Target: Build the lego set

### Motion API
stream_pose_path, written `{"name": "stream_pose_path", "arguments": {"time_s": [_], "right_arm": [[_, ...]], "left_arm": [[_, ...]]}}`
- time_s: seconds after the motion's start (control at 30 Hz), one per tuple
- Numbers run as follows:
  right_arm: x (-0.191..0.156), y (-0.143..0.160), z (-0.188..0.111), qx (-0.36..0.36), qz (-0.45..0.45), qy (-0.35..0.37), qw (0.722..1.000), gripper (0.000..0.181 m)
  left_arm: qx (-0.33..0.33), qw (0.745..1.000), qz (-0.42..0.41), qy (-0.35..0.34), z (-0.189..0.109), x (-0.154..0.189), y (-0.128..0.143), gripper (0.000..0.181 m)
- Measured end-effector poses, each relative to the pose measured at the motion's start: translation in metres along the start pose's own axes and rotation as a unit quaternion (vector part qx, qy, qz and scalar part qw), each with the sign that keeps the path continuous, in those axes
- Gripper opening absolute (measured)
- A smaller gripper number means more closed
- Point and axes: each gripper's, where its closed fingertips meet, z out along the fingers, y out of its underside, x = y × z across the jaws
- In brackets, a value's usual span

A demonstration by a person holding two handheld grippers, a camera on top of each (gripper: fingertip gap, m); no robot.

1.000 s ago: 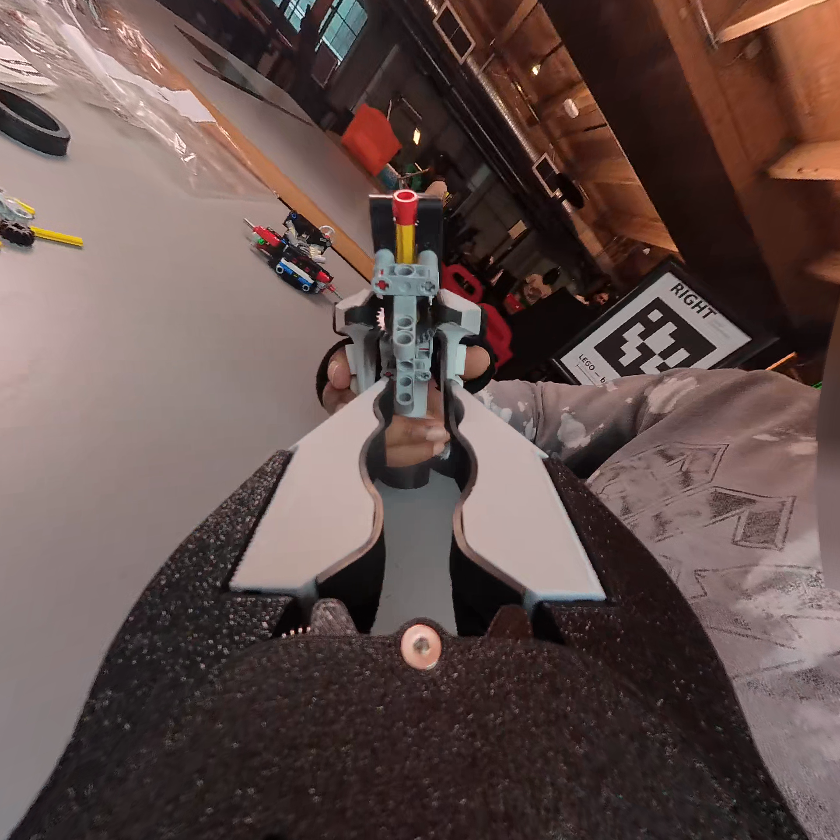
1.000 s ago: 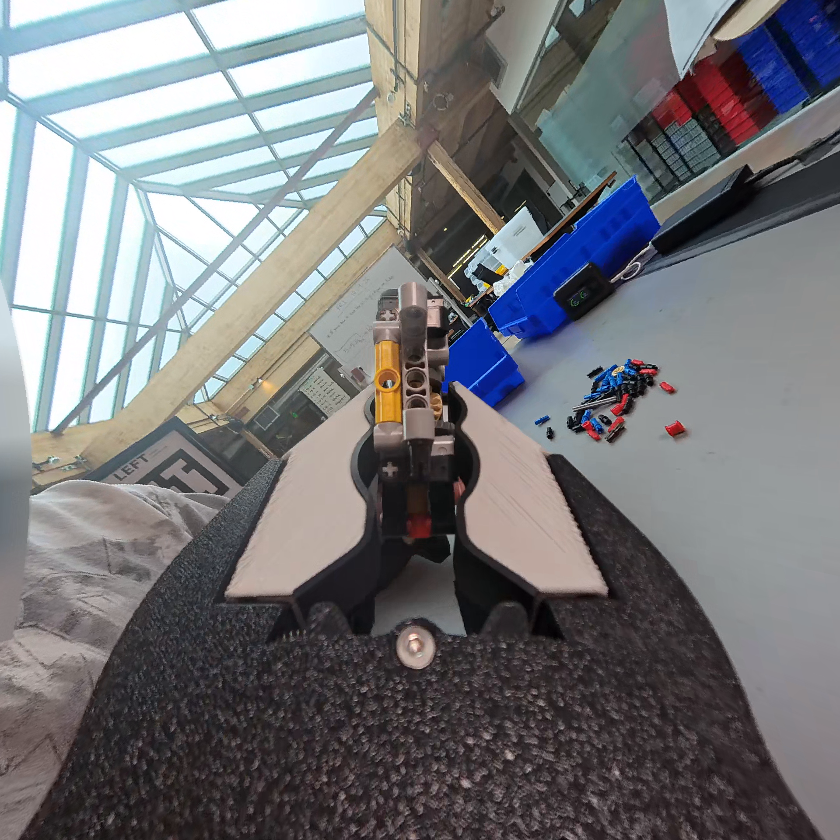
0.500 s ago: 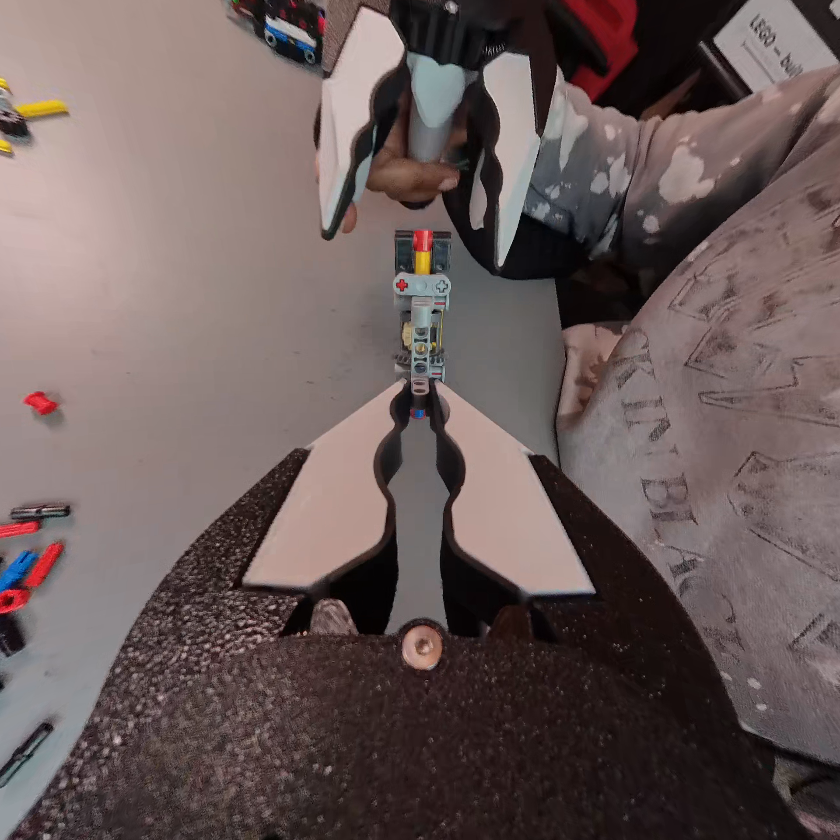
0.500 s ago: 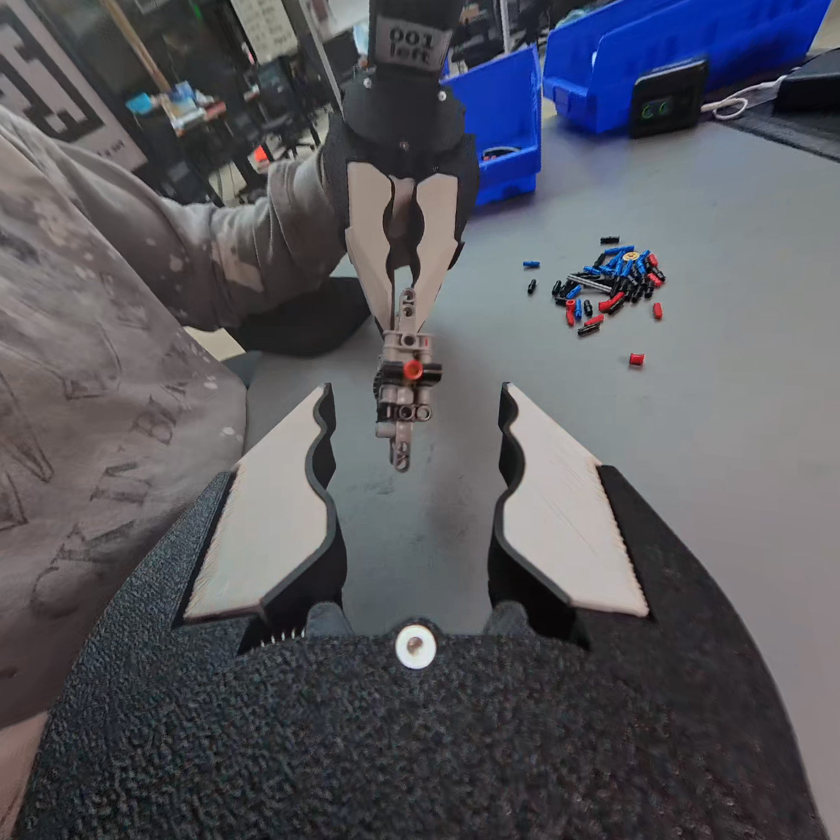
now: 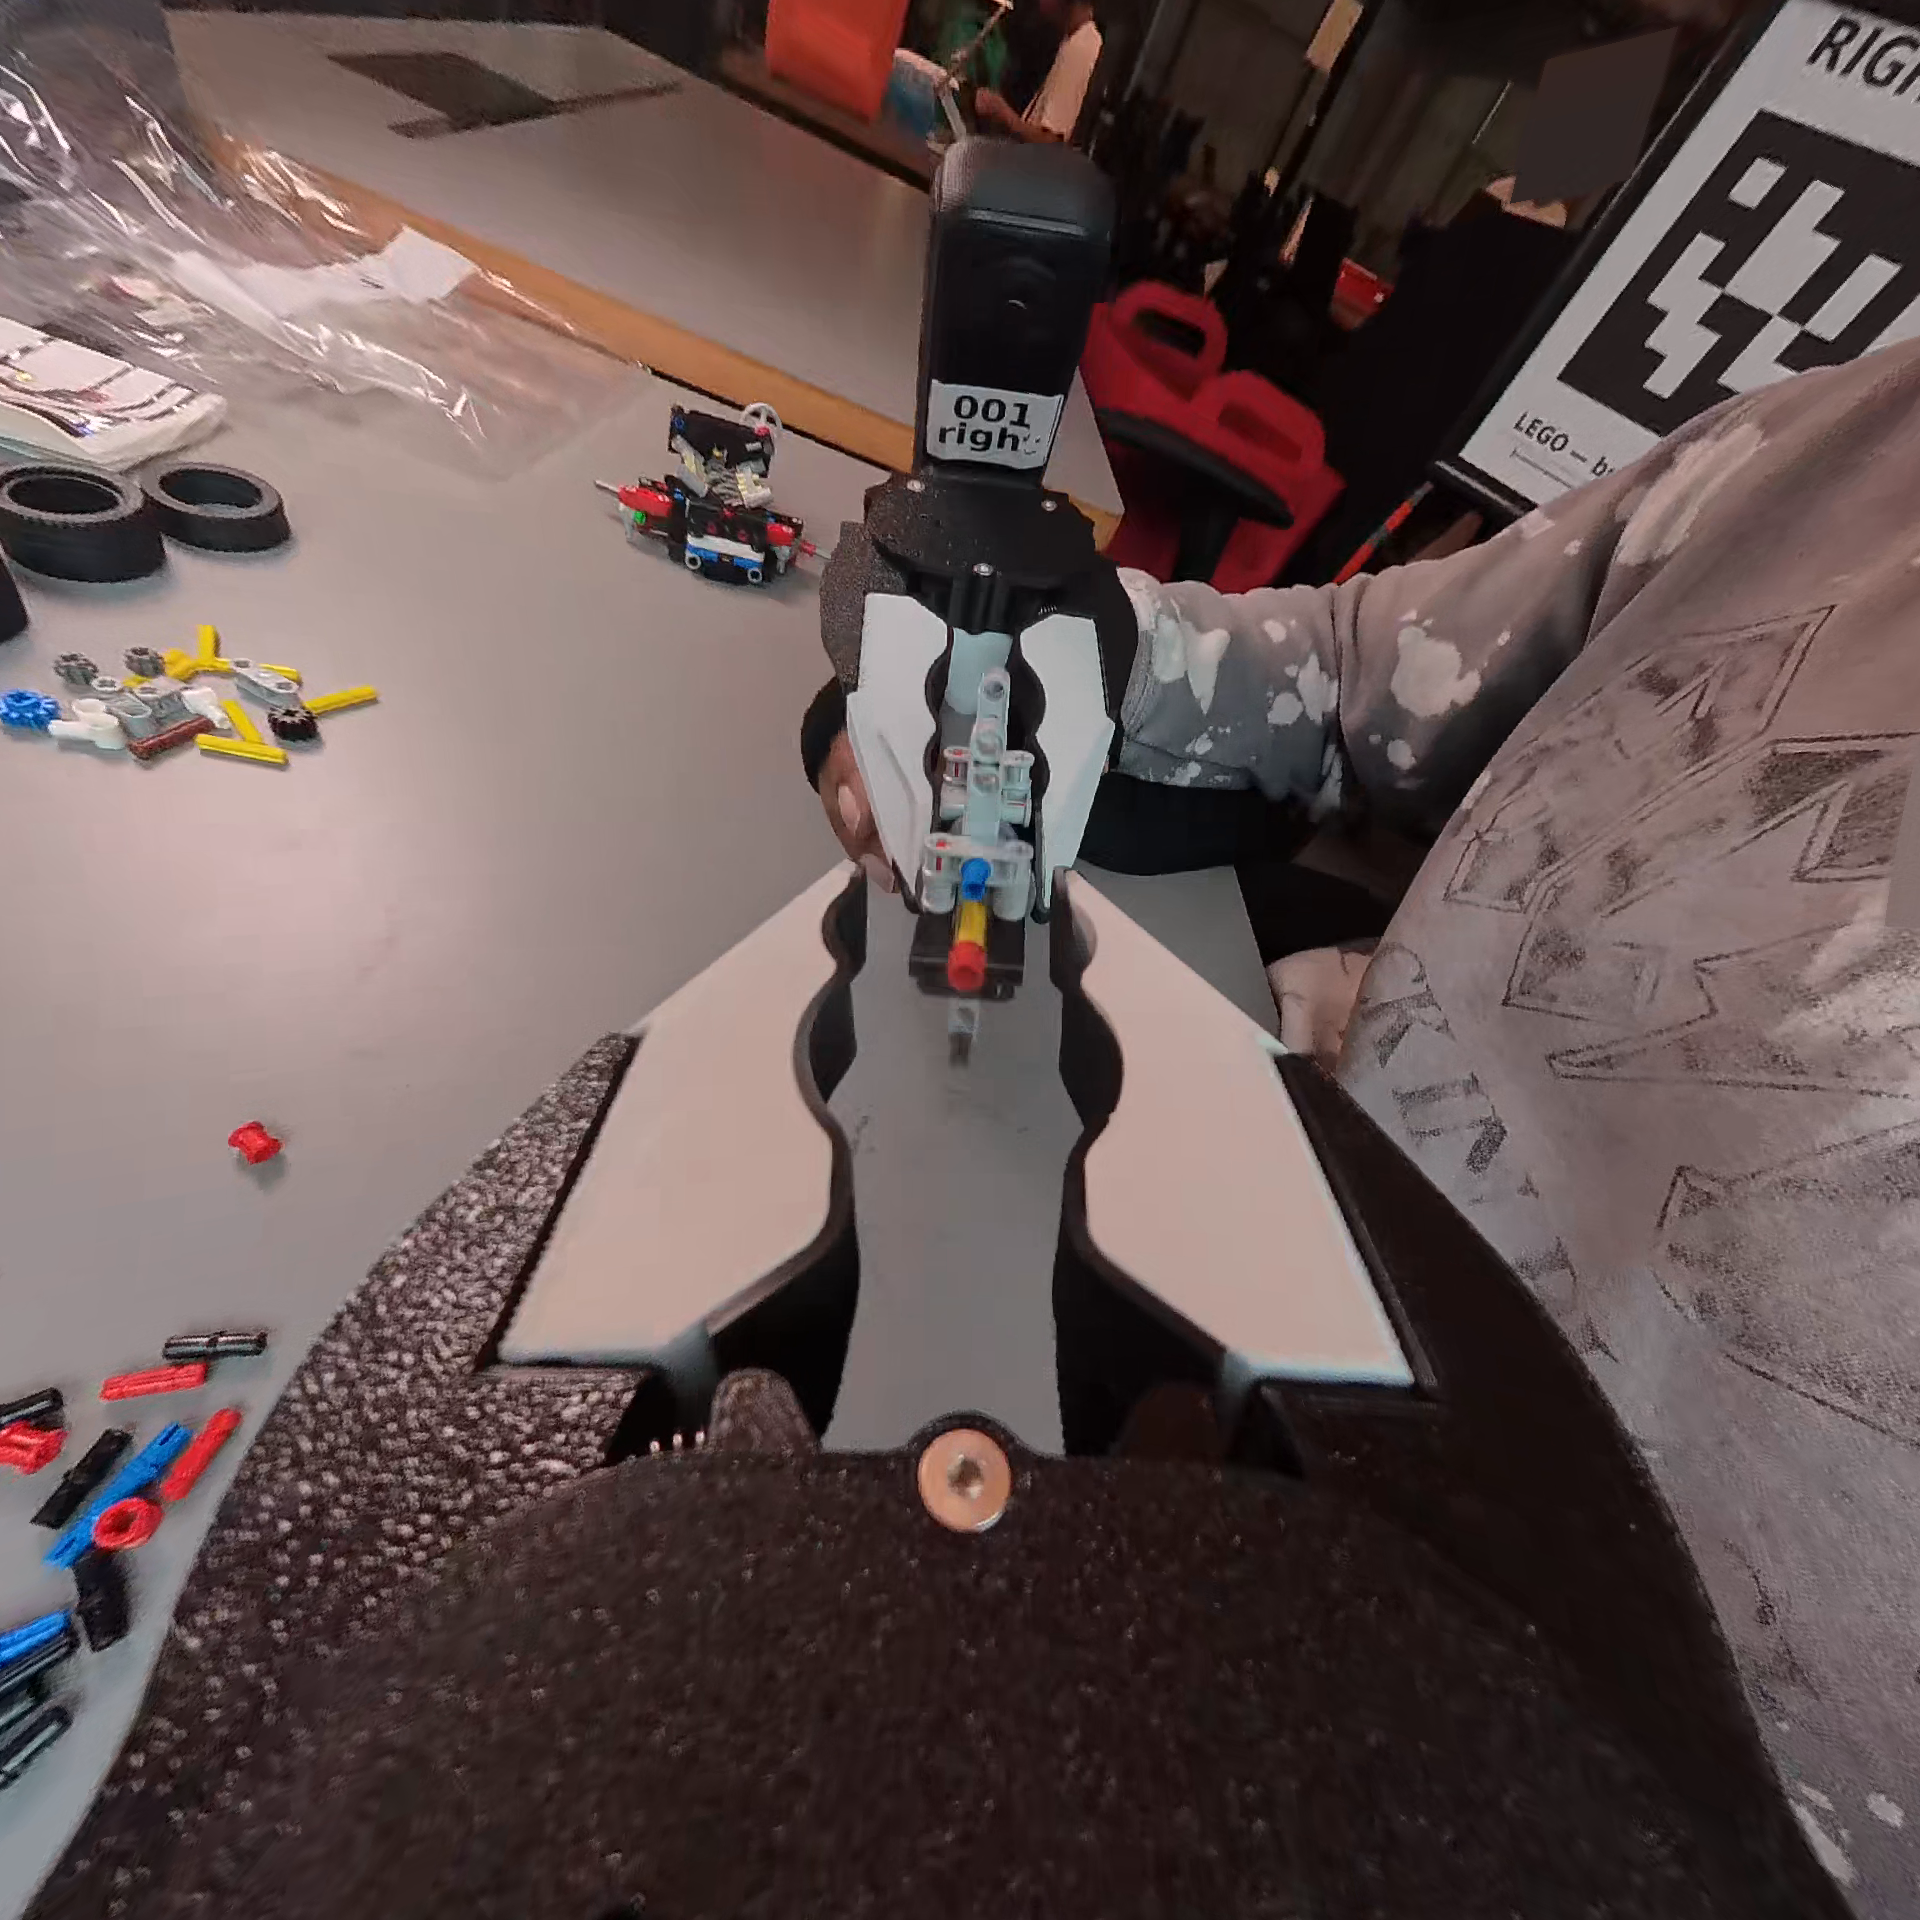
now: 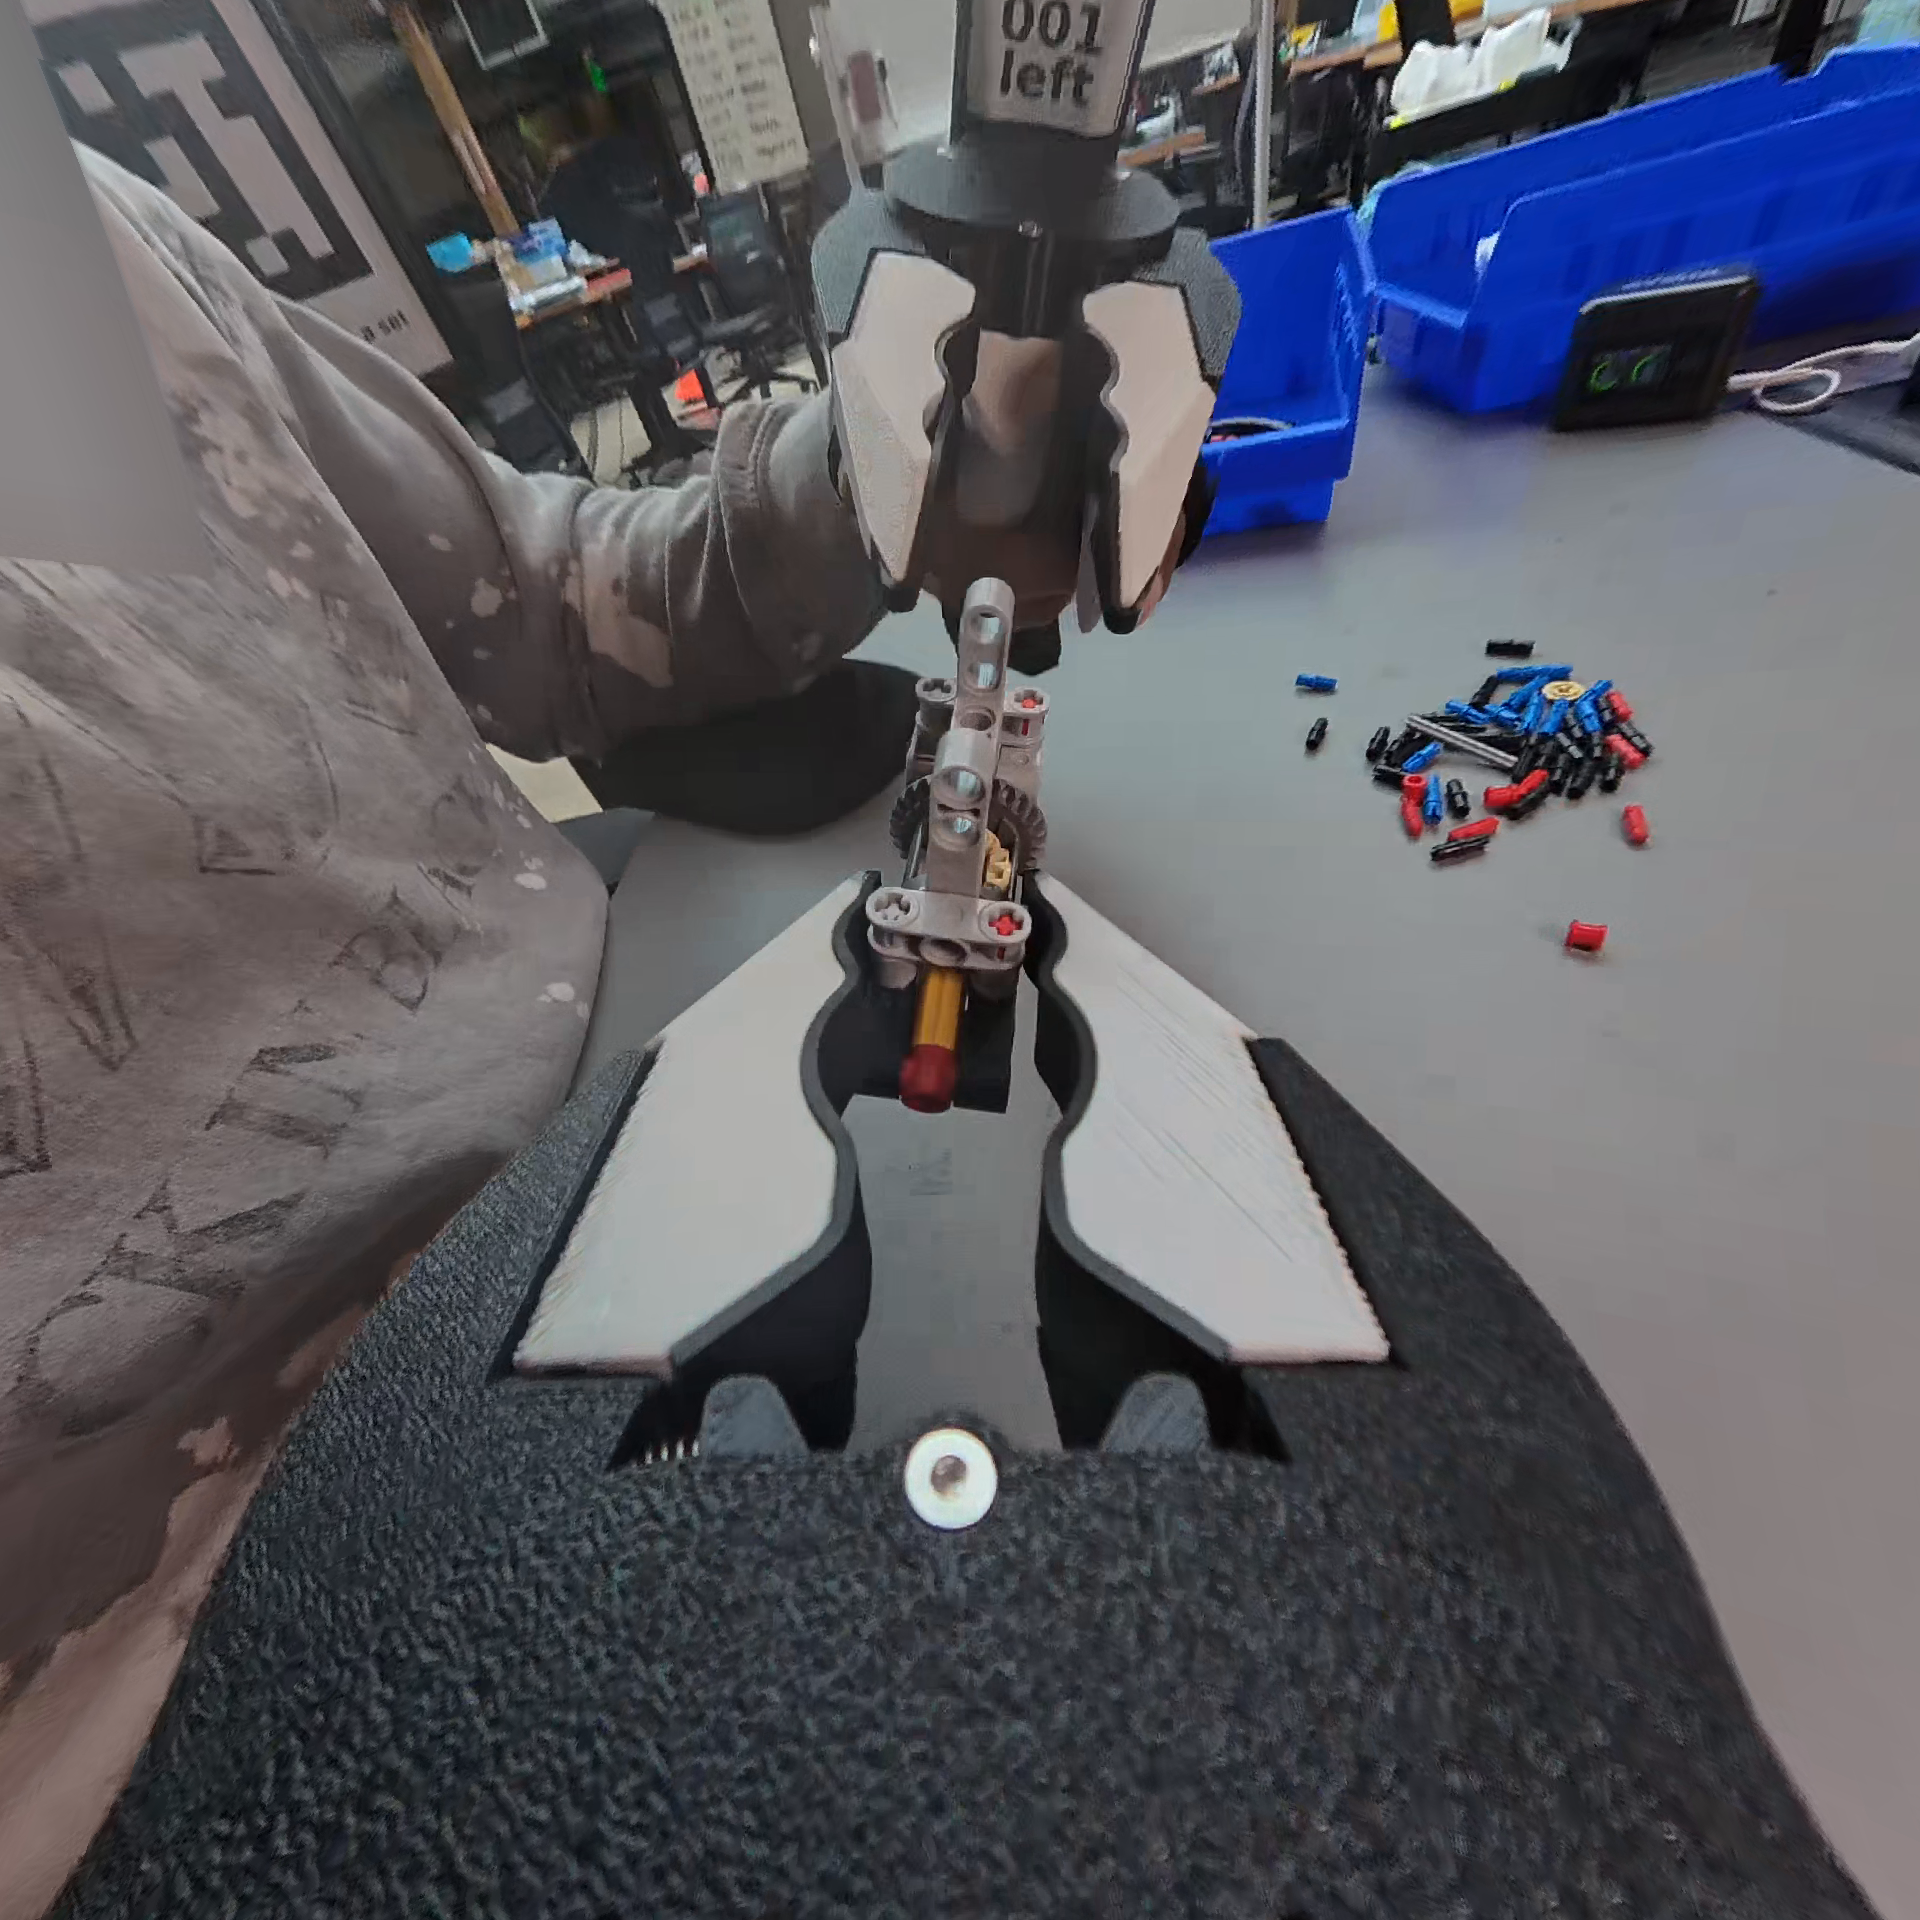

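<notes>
A grey lego assembly (image 6: 961,821) with a dark gear, a yellow axle and a red end sits in my right gripper (image 6: 951,894), whose pads press on its grey cross piece above the grey table (image 6: 1351,1039). The left wrist view shows the same assembly (image 5: 977,790) between the right gripper's white fingers (image 5: 894,727). My left gripper (image 5: 961,888) is open. Its fingers stand either side of the assembly's lower black end without touching it. It also shows in the right wrist view (image 6: 1013,608), open, just beyond the assembly's thin top beam.
A small part-built car model (image 5: 717,509), two black tyres (image 5: 78,520), loose yellow and grey parts (image 5: 177,707) and a plastic bag (image 5: 260,260) lie far left. Piles of small pins (image 6: 1517,738) (image 5: 94,1486) and a red bush (image 6: 1584,935) lie nearby. Blue bins (image 6: 1288,395) stand behind. About 5 centimeters separates my left fingertips from my right.
Half a second ago my left gripper held the assembly by its thin beam and my right gripper was wide open. Now the right has closed on the assembly and the left has opened and let go.
</notes>
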Motion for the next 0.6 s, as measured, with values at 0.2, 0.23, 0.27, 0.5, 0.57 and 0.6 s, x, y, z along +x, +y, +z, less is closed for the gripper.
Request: {"name": "stream_pose_path", "arguments": {"time_s": [0.2, 0.23, 0.27, 0.5, 0.57, 0.6], "right_arm": [[-0.010, 0.001, 0.004, 0.002, -0.010, -0.016, 1.000, 0.025], [-0.011, 0.002, 0.005, 0.000, -0.009, -0.022, 1.000, 0.025], [-0.009, 0.002, 0.005, 0.003, -0.010, -0.015, 1.000, 0.025], [-0.007, 0.005, 0.004, -0.016, -0.035, 0.004, 0.999, 0.025], [-0.005, 0.003, 0.002, -0.011, -0.034, 0.009, 0.999, 0.025], [-0.005, 0.003, 0.001, -0.010, -0.033, 0.010, 0.999, 0.025]], "left_arm": [[-0.024, 0.999, 0.008, 0.022, 0.011, 0.011, 0.015, 0.011], [-0.027, 0.999, 0.011, 0.027, 0.012, 0.013, 0.016, 0.011], [-0.026, 0.999, 0.012, 0.021, 0.013, 0.012, 0.015, 0.010], [-0.017, 0.999, 0.002, 0.026, 0.014, 0.015, 0.014, 0.002], [-0.013, 1.000, -0.005, 0.023, 0.015, 0.013, 0.014, 0.002], [-0.009, 1.000, -0.007, 0.022, 0.015, 0.013, 0.014, 0.002]]}}
